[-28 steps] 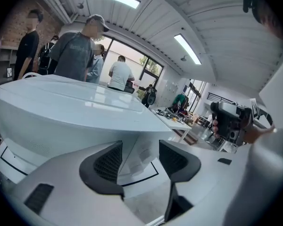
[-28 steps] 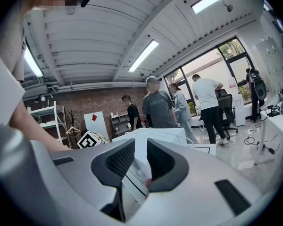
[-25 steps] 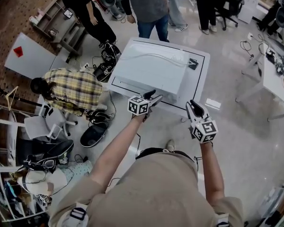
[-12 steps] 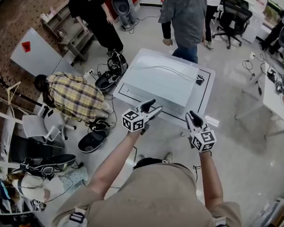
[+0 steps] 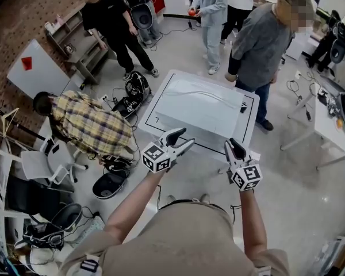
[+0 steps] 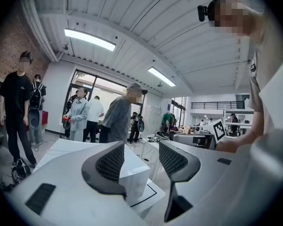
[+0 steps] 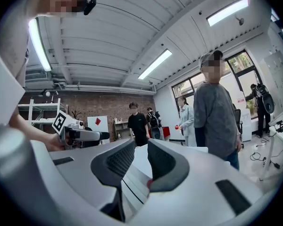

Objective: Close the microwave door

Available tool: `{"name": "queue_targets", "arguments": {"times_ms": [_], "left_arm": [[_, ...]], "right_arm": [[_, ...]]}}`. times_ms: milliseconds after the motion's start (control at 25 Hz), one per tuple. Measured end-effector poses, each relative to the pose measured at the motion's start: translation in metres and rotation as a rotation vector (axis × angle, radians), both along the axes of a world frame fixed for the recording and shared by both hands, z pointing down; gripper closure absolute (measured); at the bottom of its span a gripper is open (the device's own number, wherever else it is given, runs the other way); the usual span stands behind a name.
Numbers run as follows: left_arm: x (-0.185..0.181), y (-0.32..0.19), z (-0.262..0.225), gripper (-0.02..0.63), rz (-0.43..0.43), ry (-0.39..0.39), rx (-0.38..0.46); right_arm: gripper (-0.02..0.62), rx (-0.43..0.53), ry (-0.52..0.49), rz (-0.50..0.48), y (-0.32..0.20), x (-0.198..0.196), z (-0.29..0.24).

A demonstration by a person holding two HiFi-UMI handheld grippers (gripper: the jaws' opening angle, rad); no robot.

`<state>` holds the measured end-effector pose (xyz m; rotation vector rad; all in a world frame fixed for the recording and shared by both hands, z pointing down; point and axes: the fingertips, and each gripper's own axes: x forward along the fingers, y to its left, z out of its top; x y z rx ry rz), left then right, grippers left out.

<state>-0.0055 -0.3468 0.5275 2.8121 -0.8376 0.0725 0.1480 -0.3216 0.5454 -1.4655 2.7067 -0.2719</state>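
The white microwave [image 5: 198,109] stands on a white table [image 5: 246,132] marked with a black outline, and I see it from above. From here its door cannot be made out. My left gripper [image 5: 181,138] hovers open at the table's near edge, just in front of the microwave, with nothing between its fingers. In the left gripper view the microwave [image 6: 134,171] shows through the gap of that gripper [image 6: 141,161]. My right gripper [image 5: 235,148] hangs near the table's near right corner. Its jaws stand a little apart and hold nothing, and the microwave [image 7: 137,166] lies beyond this gripper [image 7: 141,160].
A person in a plaid shirt [image 5: 92,125] crouches left of the table among cables and helmets. A person in grey [image 5: 264,39] stands at the table's far right corner. Others stand farther back. A second table [image 5: 330,117] is at the right, and a shelf [image 5: 69,39] is at the far left.
The person in grey has walked from behind the table round to its far right corner. Both grippers have stayed near the table's front edge, and the left one has drifted slightly left.
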Motion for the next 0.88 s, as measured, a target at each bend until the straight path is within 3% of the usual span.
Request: {"name": "queue_targets", "arguments": {"times_ms": [400,880], "left_arm": [[-0.065,-0.004,0.007,0.371,0.032,0.009,-0.016],[-0.128,-0.023,0.040,0.371,0.030,0.008,-0.067]], "right_arm": [[0.449,0.001,0.009,0.028,0.005,-0.047,-0.005],[0.445,-0.045,0.107,0.084,-0.003,-0.074,0.025]]}}
